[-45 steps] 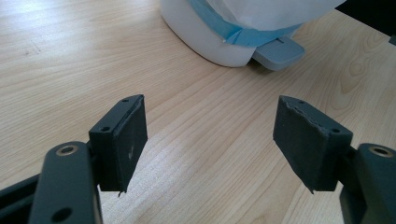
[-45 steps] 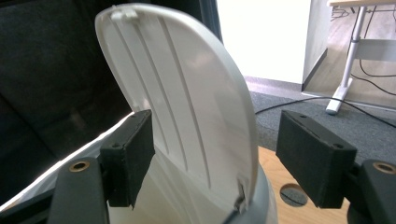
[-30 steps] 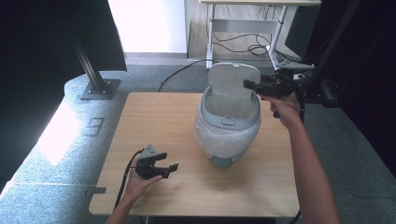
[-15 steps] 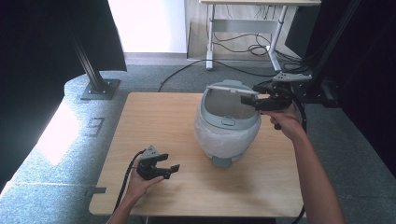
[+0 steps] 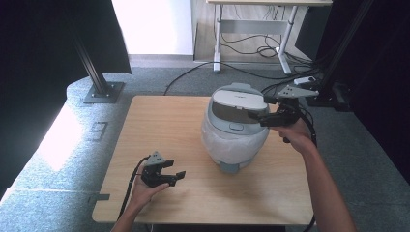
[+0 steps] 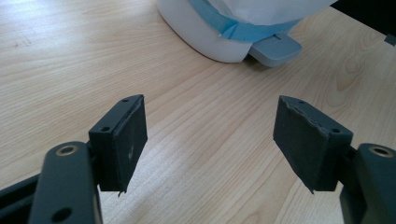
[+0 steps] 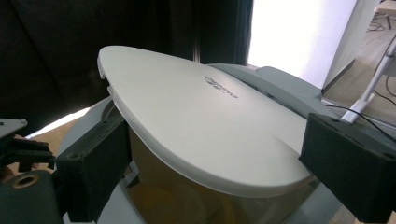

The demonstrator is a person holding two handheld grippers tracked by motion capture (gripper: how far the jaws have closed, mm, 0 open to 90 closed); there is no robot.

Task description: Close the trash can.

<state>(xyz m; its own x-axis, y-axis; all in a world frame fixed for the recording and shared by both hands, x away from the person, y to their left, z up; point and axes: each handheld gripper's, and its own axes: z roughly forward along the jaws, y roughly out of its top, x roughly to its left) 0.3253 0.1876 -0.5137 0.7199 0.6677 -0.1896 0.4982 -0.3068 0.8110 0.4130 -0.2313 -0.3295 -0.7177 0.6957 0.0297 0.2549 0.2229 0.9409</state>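
A white rice cooker [image 5: 235, 130] stands right of centre on the wooden table [image 5: 164, 125], its lid [image 7: 201, 116] partly raised; what is inside I cannot tell. The right gripper [image 5: 258, 117], jaws apart, sits at the lid's right edge, one jaw under the rim. The left gripper [image 5: 175, 175] rests near the front edge, jaws wide apart over bare wood, apart from the cooker.

The high view looks forward and down from the person's side, taking in the whole worktop [image 5: 159, 130] and the floor beyond. The left gripper view sits low and close over the wood, facing the base of the rice cooker [image 6: 219, 32]. The right gripper view looks from very near across its lid [image 7: 201, 121]. All three share that cooker.
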